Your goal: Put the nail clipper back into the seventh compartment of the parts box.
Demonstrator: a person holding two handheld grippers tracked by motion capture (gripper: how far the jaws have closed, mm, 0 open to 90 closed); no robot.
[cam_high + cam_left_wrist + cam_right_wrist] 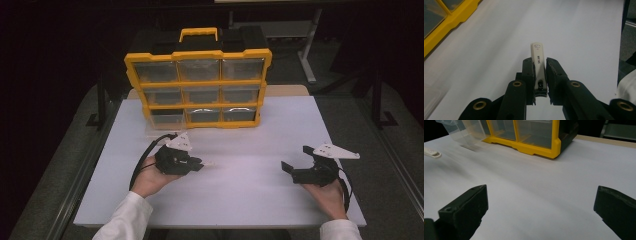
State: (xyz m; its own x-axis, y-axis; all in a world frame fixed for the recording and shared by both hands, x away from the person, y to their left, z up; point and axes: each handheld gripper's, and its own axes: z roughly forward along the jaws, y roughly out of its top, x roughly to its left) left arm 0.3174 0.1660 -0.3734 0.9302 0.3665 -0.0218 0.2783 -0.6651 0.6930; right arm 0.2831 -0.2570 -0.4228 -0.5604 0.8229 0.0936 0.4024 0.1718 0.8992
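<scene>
High view shows a white table (240, 200) in a dark room, grey carpeted floor (45, 190) at its sides and another table's leg (309, 50) behind. At the far edge stands a yellow organizer case (198, 82), upright, with clear drawers in three rows; the lower left clear drawer (165, 122) is pulled out onto the table. The left gripper (200, 164) sits just in front of that drawer, its jaws closed on a white nail clipper (538, 62), gripped near its hinged end with the rest sticking out forward above the table. The right gripper (295, 162) is well apart, near the right edge, jaws spread wide with nothing between them, above bare table.
</scene>
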